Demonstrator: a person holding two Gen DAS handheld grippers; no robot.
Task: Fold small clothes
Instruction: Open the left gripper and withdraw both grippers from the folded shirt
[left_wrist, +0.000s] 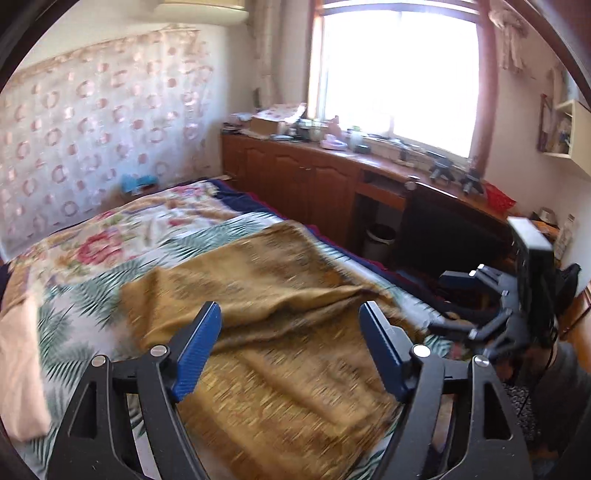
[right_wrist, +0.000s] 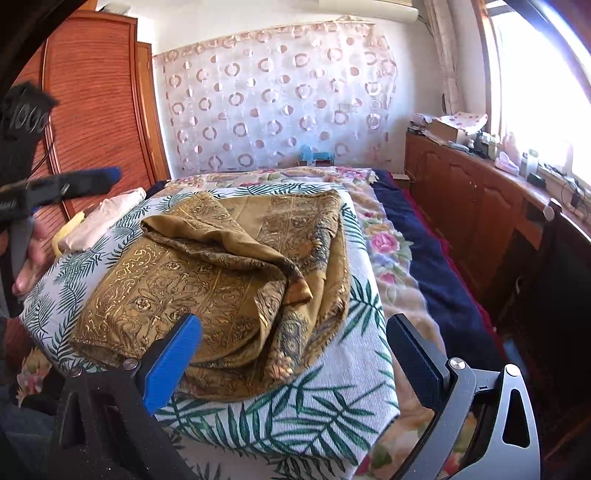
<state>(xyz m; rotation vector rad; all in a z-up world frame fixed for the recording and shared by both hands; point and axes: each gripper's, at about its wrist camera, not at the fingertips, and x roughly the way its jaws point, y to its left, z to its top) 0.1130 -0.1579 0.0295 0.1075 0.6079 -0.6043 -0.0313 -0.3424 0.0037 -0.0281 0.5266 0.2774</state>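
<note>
The left claw (left_wrist: 290, 334) is seen with its blue pads spread wide and nothing between them; the ochre-gold patterned garment (left_wrist: 266, 332) lies directly beneath and ahead of it, filling the lower centre of the left wrist view. The right claw (right_wrist: 295, 343) is likewise held open and empty, with the same garment (right_wrist: 221, 273) lying up and to the left of it in the right wrist view, half folded and bunched, its long axis running from lower left to upper right. The garment's loose right-hand folds are judged nearer to the right claw. The garment is carried on a white palm-leaf printed cloth (right_wrist: 325, 413) spread over the bed (right_wrist: 424, 280). A pale pink folded cloth (right_wrist: 103, 218) rests at the upper left, apart from the garment. No container is seen holding clothes.
</note>
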